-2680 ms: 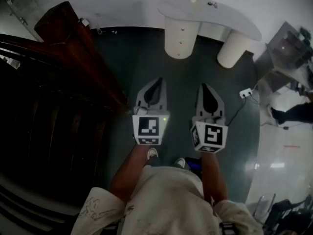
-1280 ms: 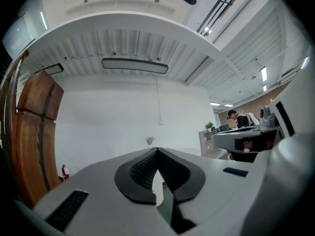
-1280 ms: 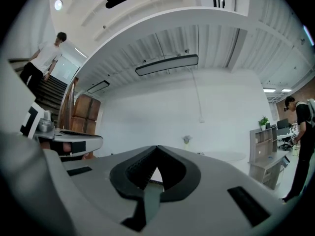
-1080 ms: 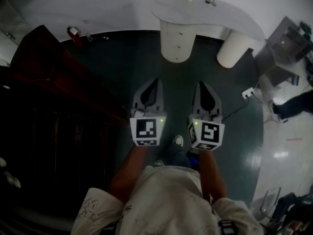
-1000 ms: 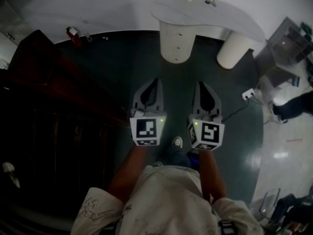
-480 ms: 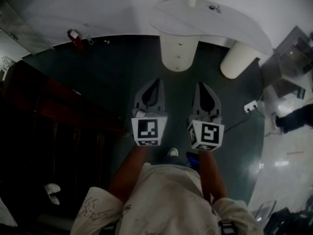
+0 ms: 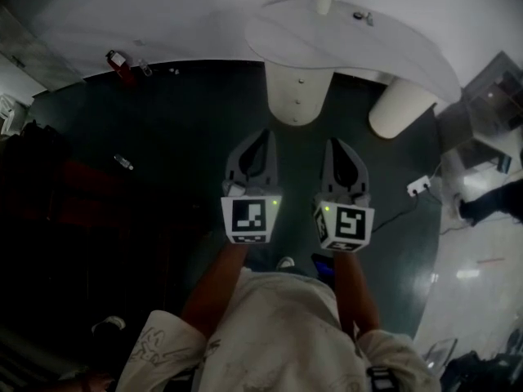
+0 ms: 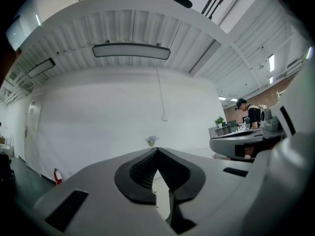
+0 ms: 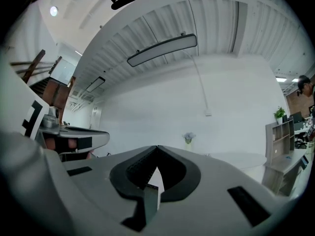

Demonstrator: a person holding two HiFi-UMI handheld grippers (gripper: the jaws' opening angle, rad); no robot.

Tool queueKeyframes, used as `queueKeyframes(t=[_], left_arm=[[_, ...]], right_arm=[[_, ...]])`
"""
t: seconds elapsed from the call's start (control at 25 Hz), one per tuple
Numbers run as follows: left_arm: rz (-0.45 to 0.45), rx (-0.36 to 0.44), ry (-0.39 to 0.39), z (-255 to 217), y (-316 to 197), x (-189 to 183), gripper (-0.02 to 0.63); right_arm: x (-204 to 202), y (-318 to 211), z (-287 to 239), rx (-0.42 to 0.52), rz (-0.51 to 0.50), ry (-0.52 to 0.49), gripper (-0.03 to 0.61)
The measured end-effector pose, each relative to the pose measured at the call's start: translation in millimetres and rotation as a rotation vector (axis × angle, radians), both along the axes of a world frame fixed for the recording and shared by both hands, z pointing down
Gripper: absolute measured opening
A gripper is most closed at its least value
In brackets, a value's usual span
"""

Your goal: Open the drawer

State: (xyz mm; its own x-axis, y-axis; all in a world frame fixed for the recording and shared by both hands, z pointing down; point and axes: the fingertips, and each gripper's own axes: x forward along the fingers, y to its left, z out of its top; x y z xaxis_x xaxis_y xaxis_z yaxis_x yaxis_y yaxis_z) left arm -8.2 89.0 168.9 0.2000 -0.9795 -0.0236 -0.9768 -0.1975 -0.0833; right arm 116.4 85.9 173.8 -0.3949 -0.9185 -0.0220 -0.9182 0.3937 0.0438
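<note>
Left tool [image 7: 262,135] and right tool [image 7: 337,144] point level, side by side, jaws together.

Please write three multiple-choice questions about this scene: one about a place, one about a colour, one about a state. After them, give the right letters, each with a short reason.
1. Where does the white desk stand relative to the two grippers?
A) ahead of them
B) behind the person
C) directly under them

2. What colour is the fire extinguisher by the wall?
A) blue
B) red
C) yellow

3. How are the fingers of the left gripper and the right gripper?
A) both wide open
B) both shut on a handle
C) both shut, with nothing between them

Answers: 1 A, the head view shows it beyond the gripper tips. 2 B, it shows red in the head view. 3 C, each gripper view shows the tips meeting on nothing.
</note>
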Motion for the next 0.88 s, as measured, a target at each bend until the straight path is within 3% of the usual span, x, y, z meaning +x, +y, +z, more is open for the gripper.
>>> queueKeyframes(t=[0.28,0.76,0.88], left_arm=[[0.041,0.012,0.011,7,-75,-34,0.002],[0.079,-0.037,0.068,28,-211,-96,0.002],[0.086,-0.02,0.045,33,-237,-107,0.002]], right_arm=[[-38,-70,10,0.004,0.035,0.017,0.006],[-101,-196,24,-0.036,0.091,0.071,0.006],[-112,-219,34,-0.068,0.111,0.063,0.006]])
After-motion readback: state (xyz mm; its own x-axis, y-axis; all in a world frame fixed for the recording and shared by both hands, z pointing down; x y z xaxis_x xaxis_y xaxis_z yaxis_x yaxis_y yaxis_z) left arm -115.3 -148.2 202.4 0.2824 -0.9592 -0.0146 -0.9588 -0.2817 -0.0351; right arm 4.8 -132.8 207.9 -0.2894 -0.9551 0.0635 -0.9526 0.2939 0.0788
